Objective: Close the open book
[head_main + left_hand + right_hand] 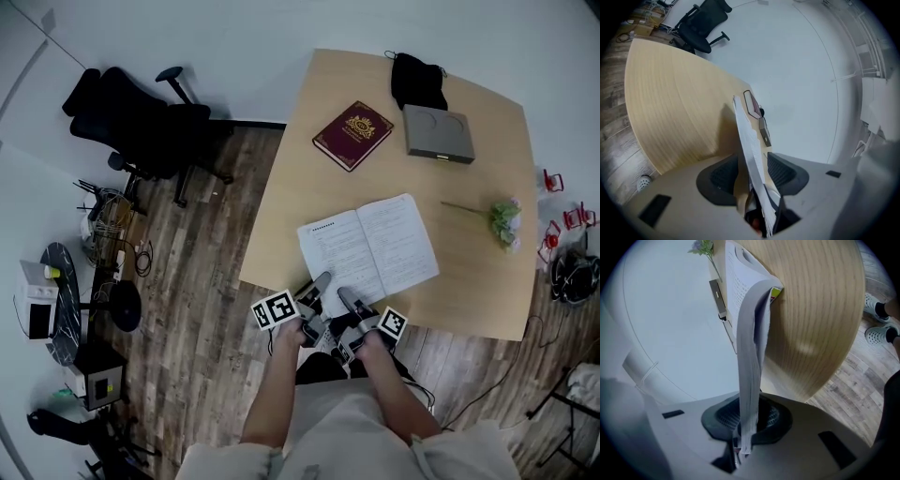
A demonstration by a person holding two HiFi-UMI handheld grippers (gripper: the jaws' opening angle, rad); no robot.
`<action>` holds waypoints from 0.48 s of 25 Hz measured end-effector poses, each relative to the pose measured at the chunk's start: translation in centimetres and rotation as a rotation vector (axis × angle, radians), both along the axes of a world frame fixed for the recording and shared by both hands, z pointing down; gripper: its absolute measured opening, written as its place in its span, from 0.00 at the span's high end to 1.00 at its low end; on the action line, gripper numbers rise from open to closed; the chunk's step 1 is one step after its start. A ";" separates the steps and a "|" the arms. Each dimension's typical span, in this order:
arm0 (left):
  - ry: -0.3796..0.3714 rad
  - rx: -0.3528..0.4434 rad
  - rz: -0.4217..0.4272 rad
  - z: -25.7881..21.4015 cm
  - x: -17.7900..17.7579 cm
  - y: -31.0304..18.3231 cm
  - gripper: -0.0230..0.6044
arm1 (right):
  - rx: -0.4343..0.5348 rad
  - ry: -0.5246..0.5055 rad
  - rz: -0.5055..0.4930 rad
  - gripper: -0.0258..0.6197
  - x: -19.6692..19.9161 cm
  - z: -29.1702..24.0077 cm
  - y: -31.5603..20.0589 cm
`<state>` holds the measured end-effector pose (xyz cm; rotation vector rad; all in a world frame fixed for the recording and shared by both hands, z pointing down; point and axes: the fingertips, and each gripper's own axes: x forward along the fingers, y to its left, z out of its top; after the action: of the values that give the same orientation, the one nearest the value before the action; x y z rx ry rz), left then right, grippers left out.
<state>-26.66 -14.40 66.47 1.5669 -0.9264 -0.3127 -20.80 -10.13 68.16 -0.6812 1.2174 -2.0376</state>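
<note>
The open book lies with its white printed pages up, near the front edge of the wooden table. Both grippers are at its near edge, side by side. My left gripper stands open around a sheaf of pages; these run edge-on between the jaws, and the pads do not press them. My right gripper is shut on a thin bundle of pages, which rises in a curve from the jaws.
Farther back on the table lie a dark red closed book, a grey case and a black pouch. A flower sprig lies to the right. A black office chair stands on the wooden floor at left.
</note>
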 end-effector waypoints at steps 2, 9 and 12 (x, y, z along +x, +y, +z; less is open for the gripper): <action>0.009 -0.003 0.006 0.3 0.2 -0.2 0.64 | 0.001 0.010 -0.004 0.89 0.1 0.0 0.0; 0.033 -0.016 0.026 0.8 0.6 -0.9 0.66 | 0.010 0.026 -0.008 0.89 0.2 -0.1 0.1; 0.046 -0.015 0.042 0.5 1.0 -1.1 0.69 | 0.018 0.053 -0.011 0.89 0.4 -0.1 0.1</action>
<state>-25.61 -15.54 67.00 1.5574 -0.8571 -0.3103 -20.35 -10.05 68.05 -0.7254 1.2702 -2.0268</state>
